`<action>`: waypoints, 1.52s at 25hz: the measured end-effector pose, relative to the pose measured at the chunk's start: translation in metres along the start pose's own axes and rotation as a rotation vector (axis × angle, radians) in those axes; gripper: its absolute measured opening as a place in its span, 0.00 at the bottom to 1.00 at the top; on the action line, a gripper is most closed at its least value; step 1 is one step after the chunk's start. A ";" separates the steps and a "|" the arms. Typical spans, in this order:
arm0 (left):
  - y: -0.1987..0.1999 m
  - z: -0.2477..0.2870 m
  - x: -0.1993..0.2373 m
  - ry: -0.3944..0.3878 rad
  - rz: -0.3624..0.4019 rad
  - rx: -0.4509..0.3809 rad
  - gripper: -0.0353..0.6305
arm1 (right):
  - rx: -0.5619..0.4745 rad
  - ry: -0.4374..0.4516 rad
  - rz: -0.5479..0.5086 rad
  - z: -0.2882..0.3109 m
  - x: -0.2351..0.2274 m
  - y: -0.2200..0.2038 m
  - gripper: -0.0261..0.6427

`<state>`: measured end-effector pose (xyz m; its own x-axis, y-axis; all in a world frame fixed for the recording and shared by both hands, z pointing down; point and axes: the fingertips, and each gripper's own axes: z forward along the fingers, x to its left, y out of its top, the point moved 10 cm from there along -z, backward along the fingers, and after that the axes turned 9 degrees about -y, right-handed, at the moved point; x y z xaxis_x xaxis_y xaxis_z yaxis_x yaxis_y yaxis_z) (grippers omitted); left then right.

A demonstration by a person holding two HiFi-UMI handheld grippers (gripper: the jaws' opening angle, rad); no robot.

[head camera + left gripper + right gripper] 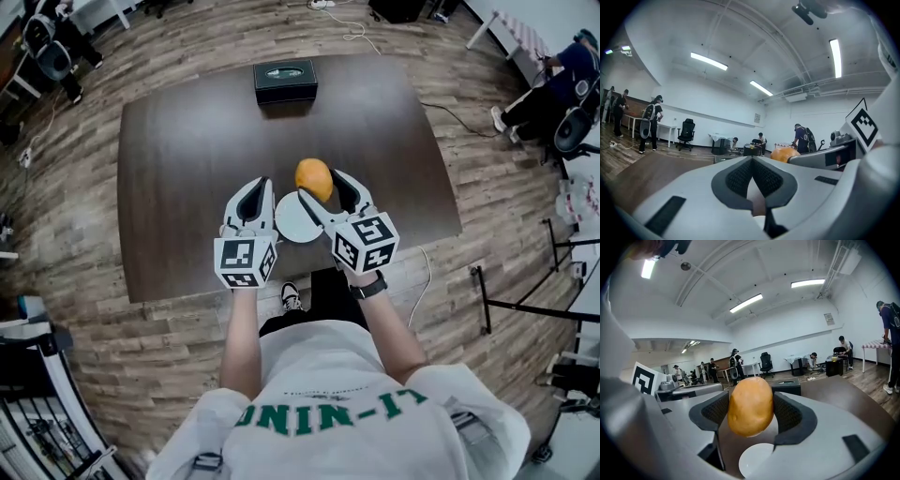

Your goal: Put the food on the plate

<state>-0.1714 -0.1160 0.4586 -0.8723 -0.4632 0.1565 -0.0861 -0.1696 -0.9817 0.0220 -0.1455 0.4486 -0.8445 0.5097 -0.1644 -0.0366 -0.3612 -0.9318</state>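
Observation:
A yellow-brown potato (314,178) hangs above the dark table, just past the far rim of a small white plate (292,220). My right gripper (320,185) is shut on it. In the right gripper view the potato (750,405) fills the gap between both pads, and the plate (757,461) lies below it, nearer to me. My left gripper (263,190) hovers at the plate's left edge, shut with nothing in it. In the left gripper view its pads (740,176) meet at the tips, and the potato (783,153) shows to the right.
A black box (285,81) stands at the far edge of the dark table (187,141). Several people, chairs and desks are in the room beyond. My shoe shows under the table's near edge.

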 end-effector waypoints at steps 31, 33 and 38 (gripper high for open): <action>-0.134 0.048 0.051 0.012 -0.031 0.092 0.07 | 0.350 0.031 0.044 0.097 -0.032 -0.176 0.51; -0.141 0.050 0.051 0.010 -0.037 0.097 0.07 | 0.367 0.031 0.044 0.100 -0.034 -0.184 0.51; -0.151 0.053 0.055 0.013 -0.050 0.111 0.07 | 0.396 0.030 0.028 0.108 -0.035 -0.196 0.51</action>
<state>-0.1811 -0.1618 0.6207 -0.8744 -0.4406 0.2034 -0.0767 -0.2884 -0.9544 0.0015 -0.1768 0.6722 -0.8326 0.5153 -0.2030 -0.2215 -0.6458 -0.7307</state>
